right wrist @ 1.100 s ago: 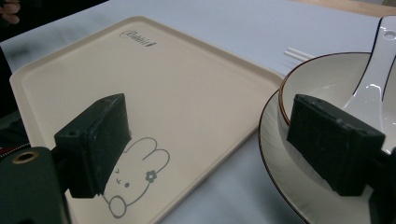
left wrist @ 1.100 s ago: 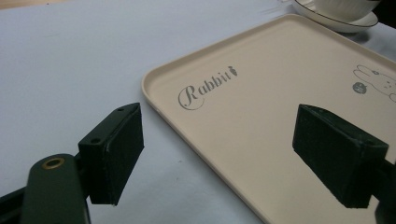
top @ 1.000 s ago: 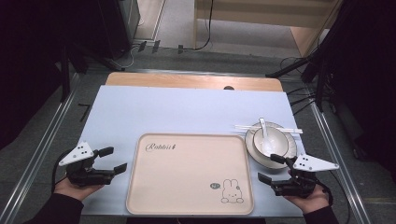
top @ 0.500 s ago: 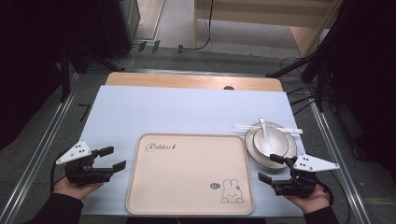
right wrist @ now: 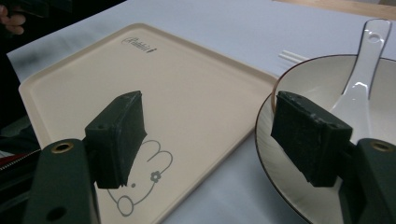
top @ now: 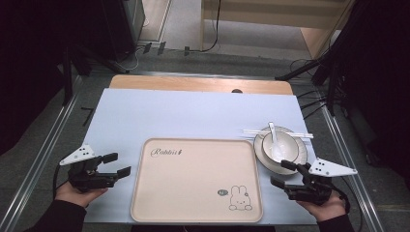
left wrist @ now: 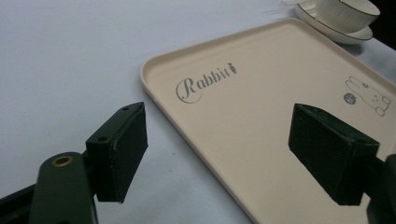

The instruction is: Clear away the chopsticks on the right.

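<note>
- Right claw (top: 286,175) jaws have just been closing a little, yet stand apart with nothing between them; it sits just beside the plate (top: 300,157), suggesting a grasp is being prepared.
- Left claw (top: 117,165) rests open and empty on the counter (top: 193,116), left of the tray (top: 196,181).
- Bowl (top: 280,142) and spoon (top: 273,135) sit on the plate.

Table's holding one beige rabbit tray (top: 193,183), one plate (top: 295,162), one bowl (top: 285,145) sitting on it, one white spoon (top: 273,137), plus one pair of chopsticks (top: 251,131).
</note>
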### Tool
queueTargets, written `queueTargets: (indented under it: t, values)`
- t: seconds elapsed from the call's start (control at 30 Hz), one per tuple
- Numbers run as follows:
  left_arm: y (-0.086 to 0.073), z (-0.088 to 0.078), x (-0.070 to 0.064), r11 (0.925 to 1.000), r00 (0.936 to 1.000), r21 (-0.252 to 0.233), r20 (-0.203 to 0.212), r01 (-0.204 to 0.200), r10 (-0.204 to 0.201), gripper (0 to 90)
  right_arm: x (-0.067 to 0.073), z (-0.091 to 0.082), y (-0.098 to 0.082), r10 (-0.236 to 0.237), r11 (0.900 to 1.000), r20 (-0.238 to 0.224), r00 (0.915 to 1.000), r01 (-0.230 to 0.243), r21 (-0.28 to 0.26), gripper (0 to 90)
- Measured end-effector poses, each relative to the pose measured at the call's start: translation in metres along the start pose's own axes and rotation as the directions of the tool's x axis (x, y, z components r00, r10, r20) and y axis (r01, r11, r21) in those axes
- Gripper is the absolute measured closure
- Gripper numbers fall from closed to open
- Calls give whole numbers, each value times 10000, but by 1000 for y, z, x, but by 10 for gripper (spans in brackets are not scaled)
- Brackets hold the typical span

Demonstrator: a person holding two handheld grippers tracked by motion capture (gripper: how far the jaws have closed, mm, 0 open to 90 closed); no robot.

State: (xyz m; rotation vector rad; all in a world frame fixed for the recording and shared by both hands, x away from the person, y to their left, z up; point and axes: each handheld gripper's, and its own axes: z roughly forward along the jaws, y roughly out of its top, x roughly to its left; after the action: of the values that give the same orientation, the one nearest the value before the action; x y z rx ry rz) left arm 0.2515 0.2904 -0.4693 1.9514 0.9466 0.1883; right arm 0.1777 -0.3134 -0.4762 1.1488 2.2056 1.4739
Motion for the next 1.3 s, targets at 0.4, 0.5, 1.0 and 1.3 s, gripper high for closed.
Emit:
queueTargets:
  t: [0.4,0.5,1.0,1.3]
  values:
    - [1,4,-3,9994,9999,324,-86,-111,114,186,-30,-24,19,585,9980,1323,9895,-547,-321,344]
    - [1,4,-4,9993,9998,342,-79,-178,181,186,-42,-25,23,585,9981,1651,9845,-541,-311,375]
    - [-1,3,-3,9988,9997,473,-178,-149,158,188,-104,-18,33,1385,9903,2976,9446,-1294,-502,539]
    - [-6,2,-3,9976,9990,650,-358,-255,279,194,-141,8,31,1793,9802,3205,9301,-1968,227,895]
